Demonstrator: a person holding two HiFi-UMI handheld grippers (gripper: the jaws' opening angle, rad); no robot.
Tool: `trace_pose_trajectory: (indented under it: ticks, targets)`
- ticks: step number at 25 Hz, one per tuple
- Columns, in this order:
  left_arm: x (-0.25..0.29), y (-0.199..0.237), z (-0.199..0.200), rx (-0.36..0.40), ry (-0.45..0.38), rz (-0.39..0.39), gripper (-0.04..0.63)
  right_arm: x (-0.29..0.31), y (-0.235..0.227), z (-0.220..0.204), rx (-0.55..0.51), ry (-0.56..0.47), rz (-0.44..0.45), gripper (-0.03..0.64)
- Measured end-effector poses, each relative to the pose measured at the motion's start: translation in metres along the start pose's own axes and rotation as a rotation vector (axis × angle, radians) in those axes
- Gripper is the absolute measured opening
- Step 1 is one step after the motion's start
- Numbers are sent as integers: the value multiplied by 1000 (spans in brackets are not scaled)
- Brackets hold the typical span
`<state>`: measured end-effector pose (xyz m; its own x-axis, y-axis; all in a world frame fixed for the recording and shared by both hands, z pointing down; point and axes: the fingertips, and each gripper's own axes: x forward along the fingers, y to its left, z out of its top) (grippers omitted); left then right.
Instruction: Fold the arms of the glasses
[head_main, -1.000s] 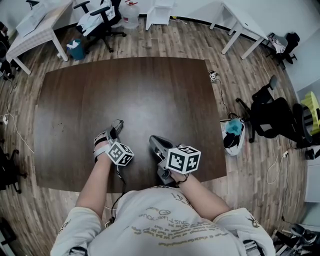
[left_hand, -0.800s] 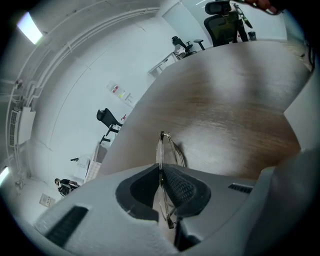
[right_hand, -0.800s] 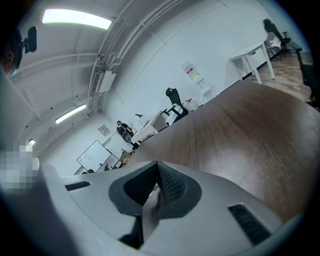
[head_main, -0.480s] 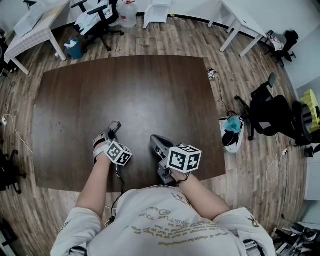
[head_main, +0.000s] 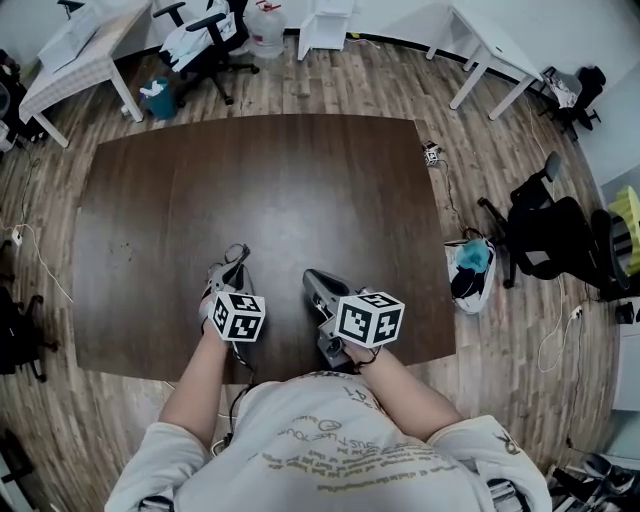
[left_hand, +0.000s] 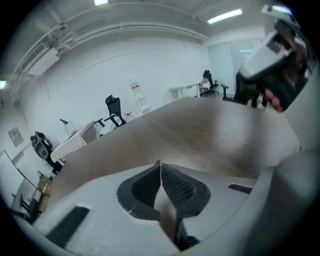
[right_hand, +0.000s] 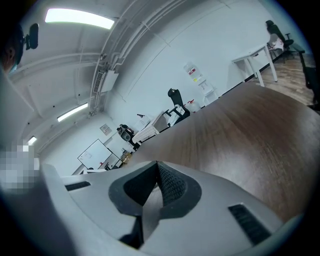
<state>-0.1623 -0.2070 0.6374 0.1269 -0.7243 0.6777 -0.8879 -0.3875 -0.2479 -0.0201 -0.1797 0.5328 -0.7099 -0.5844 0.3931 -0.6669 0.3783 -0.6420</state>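
No glasses show in any view. A bare dark brown table (head_main: 260, 190) fills the middle of the head view. My left gripper (head_main: 240, 252) hovers over its near part, jaws pressed together with nothing between them; its own view shows the left gripper's (left_hand: 160, 165) pads meeting over the wood. My right gripper (head_main: 310, 276) sits just to its right, also shut and empty, and the right gripper's (right_hand: 157, 164) tips touch in its own view. The right gripper's body (left_hand: 272, 65) appears at the upper right of the left gripper view.
White tables stand at the back left (head_main: 75, 50) and back right (head_main: 490, 50). Office chairs (head_main: 205, 35) (head_main: 550, 235), a teal bin (head_main: 160, 100) and a bag (head_main: 470, 270) sit on the wood floor around the table. Cables trail along the table's right side.
My left gripper has shifted right toward the right one and rolled, so its marker cube faces differently. The right gripper has stayed put.
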Motion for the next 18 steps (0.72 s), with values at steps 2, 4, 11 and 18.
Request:
trace_pose_trajectory:
  ticks: [2, 4, 11, 18]
  targets:
    - [-14, -5, 17, -104, -50, -43, 15, 1, 2, 4, -36, -10, -7, 15]
    - [-30, -10, 37, -187, -109, -78, 14, 0, 4, 9, -78, -27, -15, 15]
    - [-78, -17, 112, -290, -336, -114, 14, -14, 7, 38, -243, -131, -84, 14]
    - [-128, -30, 166, -294, -519, -134, 14, -39, 22, 73, -474, -288, -179, 14]
